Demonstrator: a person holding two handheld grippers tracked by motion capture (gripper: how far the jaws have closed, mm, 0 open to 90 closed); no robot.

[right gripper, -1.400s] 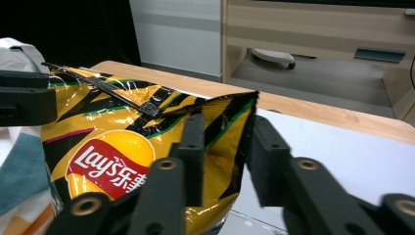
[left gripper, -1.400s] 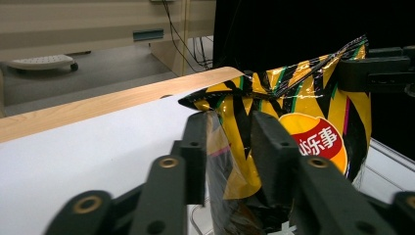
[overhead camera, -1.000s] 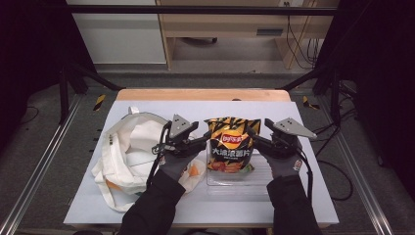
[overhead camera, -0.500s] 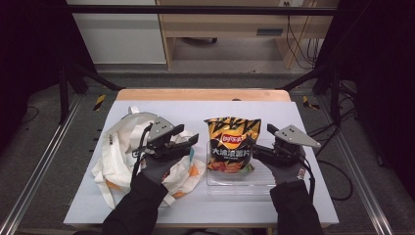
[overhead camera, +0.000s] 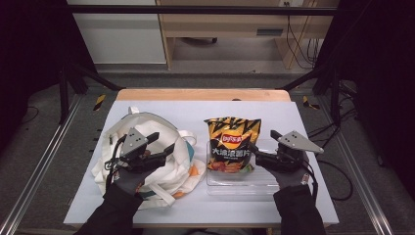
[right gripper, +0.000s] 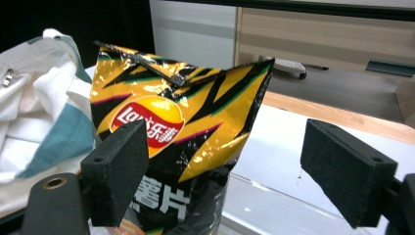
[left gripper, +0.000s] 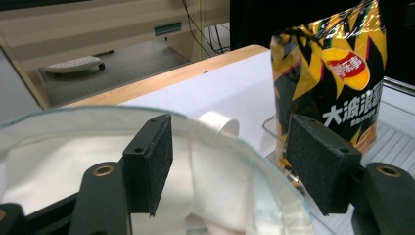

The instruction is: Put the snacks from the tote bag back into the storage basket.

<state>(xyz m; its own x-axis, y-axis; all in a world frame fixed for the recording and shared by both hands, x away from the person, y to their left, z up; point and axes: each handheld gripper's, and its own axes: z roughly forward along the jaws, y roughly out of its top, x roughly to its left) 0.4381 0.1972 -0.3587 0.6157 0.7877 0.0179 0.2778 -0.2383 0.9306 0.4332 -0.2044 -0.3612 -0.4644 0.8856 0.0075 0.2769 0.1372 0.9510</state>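
Glossy orange-black chip bag [overhead camera: 233,145] propped upright in clear tray [overhead camera: 264,183], just beside white tote bag [overhead camera: 161,171], probably staged for packing. Right gripper [overhead camera: 253,152] beside chip bag, jaws just opened, gripping nothing. Left gripper [overhead camera: 164,144] over tote bag, jaws just widened across cloth rim, pads not pressing, likely lining up to hold mouth open.

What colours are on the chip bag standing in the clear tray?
Glossy chip bag: yellow-orange with black zigzags, red-and-yellow logo; clearest in right gripper view.

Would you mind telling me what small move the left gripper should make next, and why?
Probably ease down and close on the tote bag's rim. The left gripper's jaws have just been opening and hang over it, pressing nothing, while the chip bag sits in the clear tray.
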